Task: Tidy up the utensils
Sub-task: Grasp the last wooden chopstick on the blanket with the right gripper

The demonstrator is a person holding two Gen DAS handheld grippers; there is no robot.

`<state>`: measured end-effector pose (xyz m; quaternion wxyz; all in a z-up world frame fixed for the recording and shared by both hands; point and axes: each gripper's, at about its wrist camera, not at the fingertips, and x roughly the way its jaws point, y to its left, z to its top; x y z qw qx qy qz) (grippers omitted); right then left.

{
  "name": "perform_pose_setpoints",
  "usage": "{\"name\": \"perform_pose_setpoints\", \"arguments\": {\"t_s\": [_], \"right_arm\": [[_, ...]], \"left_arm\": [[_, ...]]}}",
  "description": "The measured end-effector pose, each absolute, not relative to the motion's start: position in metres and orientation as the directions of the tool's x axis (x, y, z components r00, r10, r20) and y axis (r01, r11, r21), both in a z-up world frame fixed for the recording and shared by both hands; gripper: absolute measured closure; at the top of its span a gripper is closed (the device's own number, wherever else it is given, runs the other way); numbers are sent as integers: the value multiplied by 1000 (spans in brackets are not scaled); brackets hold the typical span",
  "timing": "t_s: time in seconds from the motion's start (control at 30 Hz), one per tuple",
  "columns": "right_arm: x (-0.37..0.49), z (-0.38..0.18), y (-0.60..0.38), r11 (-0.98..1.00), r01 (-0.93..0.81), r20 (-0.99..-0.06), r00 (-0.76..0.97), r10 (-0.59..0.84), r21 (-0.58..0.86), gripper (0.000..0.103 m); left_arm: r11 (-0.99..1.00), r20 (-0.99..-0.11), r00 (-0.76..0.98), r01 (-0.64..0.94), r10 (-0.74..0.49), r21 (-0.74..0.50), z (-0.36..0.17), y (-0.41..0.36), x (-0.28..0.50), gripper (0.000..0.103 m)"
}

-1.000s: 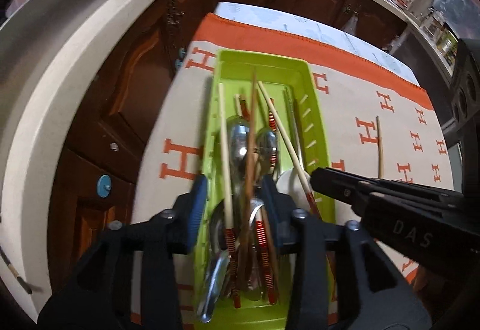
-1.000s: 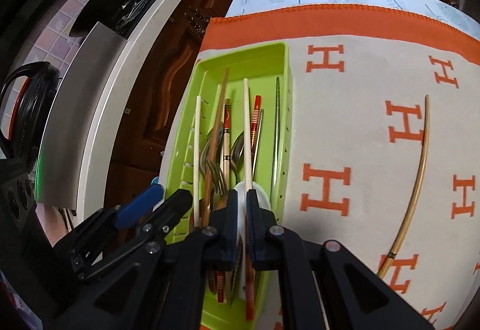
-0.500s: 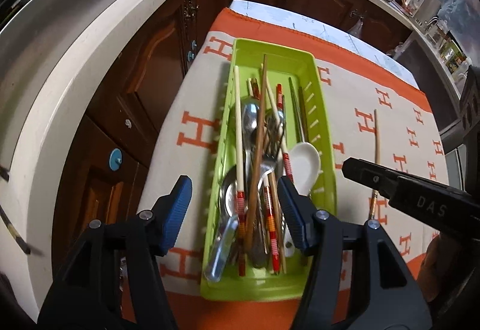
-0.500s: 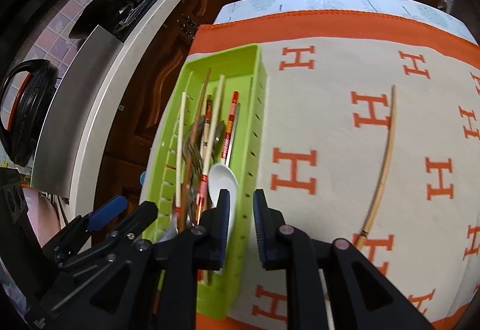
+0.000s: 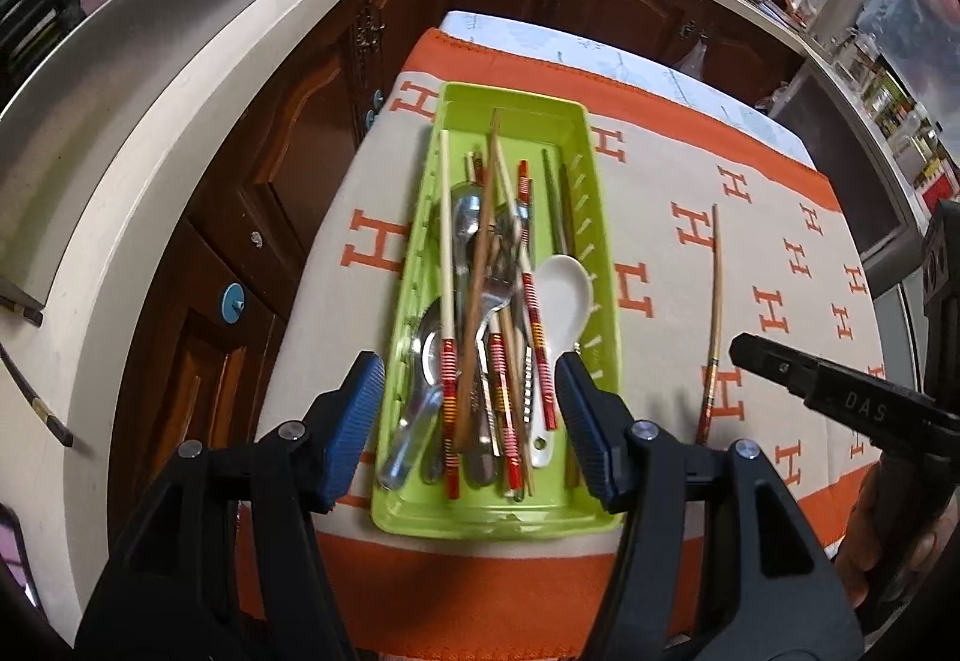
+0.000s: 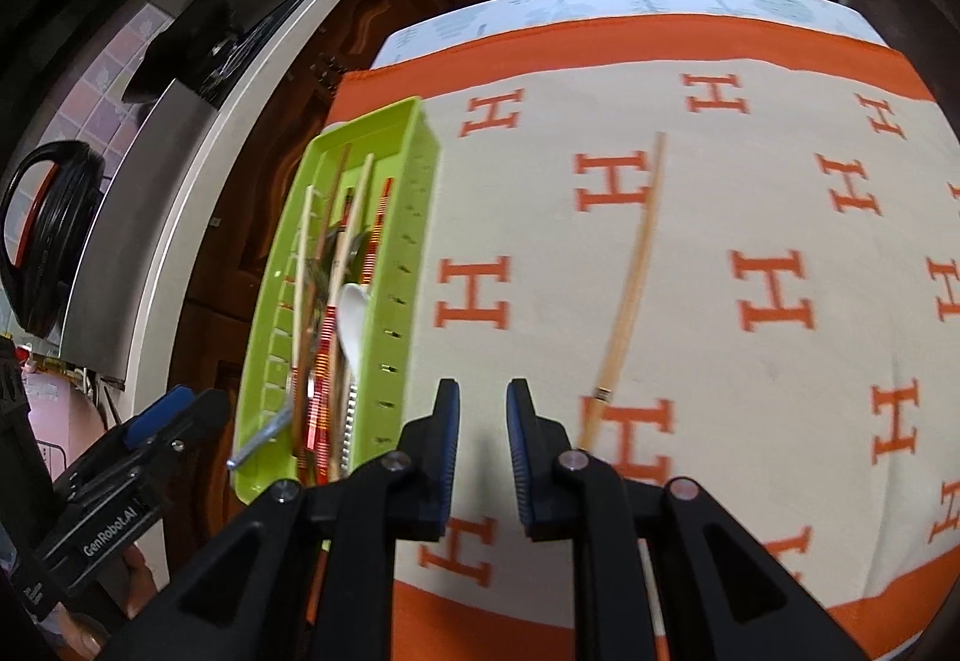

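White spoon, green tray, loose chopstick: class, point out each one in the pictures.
white spoon [image 5: 563, 286], left wrist view, on its bowl.
green tray [image 5: 498, 520], left wrist view, on its near rim.
loose chopstick [image 6: 630, 295], right wrist view, on its mid shaft.

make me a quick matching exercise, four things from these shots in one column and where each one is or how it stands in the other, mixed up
Things:
1. white spoon
2. lone chopstick
3. left claw
4. right claw

Place or state:
A. wide open over the near end of the green tray
B. lying on the cloth, outside the tray
C. inside the tray, by its right wall
D. slightly open, holding nothing, over the cloth

Pairs: 1-C, 2-B, 3-A, 4-D
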<state>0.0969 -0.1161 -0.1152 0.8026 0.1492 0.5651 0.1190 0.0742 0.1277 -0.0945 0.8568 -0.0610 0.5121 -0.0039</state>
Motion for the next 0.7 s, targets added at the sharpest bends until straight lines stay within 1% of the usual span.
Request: {"name": "perform_pose_setpoints", "arguments": {"t_s": [0.4, 0.7], "right_arm": [[87, -113, -166, 923, 56, -865, 375, 333, 380, 87], [93, -123, -182, 919, 84, -869, 369, 330, 385, 87]], "left_arm": [[994, -871, 479, 64, -111, -91, -86, 65, 69, 47], [988, -875, 463, 128, -141, -91, -96, 25, 84, 47]]}}
